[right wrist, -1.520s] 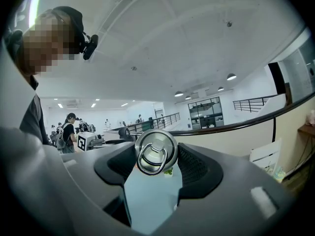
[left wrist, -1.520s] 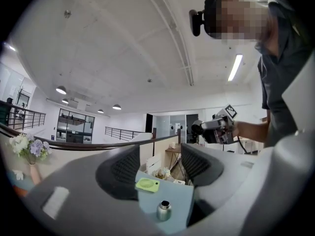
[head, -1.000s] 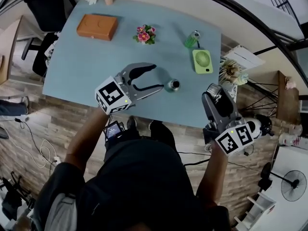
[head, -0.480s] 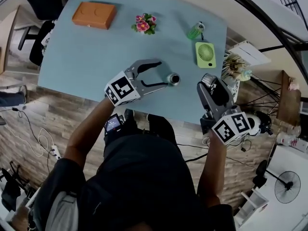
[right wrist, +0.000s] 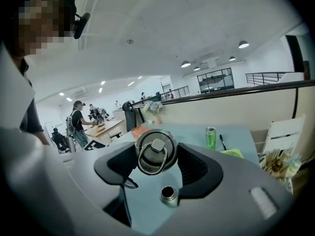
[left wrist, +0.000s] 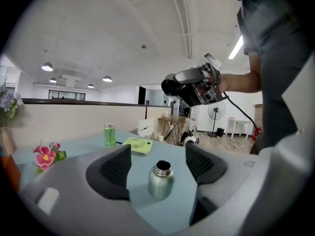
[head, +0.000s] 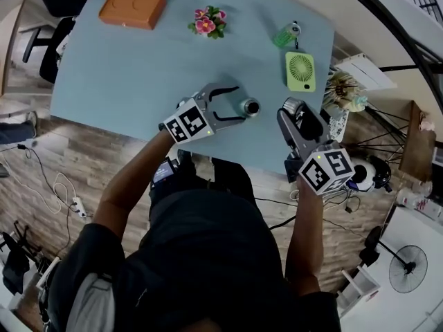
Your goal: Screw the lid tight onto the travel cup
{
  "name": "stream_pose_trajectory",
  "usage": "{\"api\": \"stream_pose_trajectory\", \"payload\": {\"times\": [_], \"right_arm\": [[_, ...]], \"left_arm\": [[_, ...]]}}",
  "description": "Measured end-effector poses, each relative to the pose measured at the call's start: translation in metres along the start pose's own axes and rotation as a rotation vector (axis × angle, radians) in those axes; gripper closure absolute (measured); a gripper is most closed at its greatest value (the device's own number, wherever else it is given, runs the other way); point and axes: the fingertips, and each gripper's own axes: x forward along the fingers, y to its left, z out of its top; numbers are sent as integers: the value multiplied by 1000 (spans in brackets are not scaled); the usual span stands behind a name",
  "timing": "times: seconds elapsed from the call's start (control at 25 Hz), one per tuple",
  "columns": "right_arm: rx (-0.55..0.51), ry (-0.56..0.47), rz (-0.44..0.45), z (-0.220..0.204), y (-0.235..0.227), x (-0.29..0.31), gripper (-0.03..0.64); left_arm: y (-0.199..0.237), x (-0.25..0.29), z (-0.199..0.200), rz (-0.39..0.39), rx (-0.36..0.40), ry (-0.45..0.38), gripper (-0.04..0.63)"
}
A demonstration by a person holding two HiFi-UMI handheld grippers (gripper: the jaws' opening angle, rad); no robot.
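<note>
Our left tool [head: 237,103] has its jaws at a middle width, and they have just been opening. The travel cup [left wrist: 161,181] stands in the gap between the two dark pads. Neither pad touches it, so this tool holds nothing. From the head view the cup is just at the tips of these jaws, not deep inside them.

Our right tool [head: 296,115] is closed on the lid [right wrist: 155,151]. Both pads press on its round sides, and its top with the metal ring faces the camera on this tool. The lid is to the right of the cup, clearly apart from it, and it is not on the cup.

We see that the cup is of bare steel. It stands upright with its mouth open on the light blue counter [head: 124,68], near the edge that is closest to us.

Farther back on the counter are a green fan [head: 300,71], lying flat, a green can [left wrist: 109,135], a small bunch of pink flowers [head: 205,23] and an orange-brown box [head: 131,9]. All of them are well apart from the cup.
</note>
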Motion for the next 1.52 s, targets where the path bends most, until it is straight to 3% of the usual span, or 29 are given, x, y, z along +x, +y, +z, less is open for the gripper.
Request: {"api": "stream_pose_trajectory", "payload": {"times": [0.48, 1.52], "right_arm": [[-13, 116, 4, -45, -19, 30, 353], [-217, 399, 25, -141, -31, 80, 353]], "left_arm": [[-4, 41, -48, -6, -5, 97, 201], [-8, 86, -105, -6, -43, 147, 195]]}}
